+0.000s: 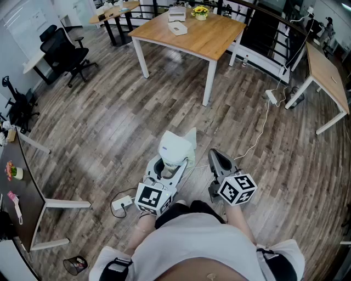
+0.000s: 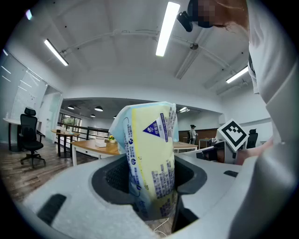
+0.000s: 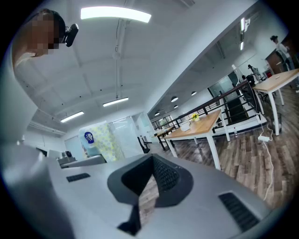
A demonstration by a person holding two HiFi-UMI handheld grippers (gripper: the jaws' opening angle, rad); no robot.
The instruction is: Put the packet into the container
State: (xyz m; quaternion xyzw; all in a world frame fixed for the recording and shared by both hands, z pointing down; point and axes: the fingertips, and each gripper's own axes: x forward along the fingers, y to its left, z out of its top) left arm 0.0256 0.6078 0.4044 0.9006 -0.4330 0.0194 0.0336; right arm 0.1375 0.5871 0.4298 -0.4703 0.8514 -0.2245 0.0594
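Note:
A pale yellow and white packet with blue print stands upright between the jaws of my left gripper, which is shut on its lower part. In the left gripper view the packet fills the gap of the left gripper, and its top rises well above the jaws. My right gripper is held beside it, a little to the right, above the wooden floor. The right gripper holds nothing and its jaws stand together. From there the packet shows at the left. No container is plainly in view near the grippers.
A wooden table stands ahead with two white boxes and yellow flowers on it. A black office chair is at far left and another desk at right. A power strip and cables lie on the floor.

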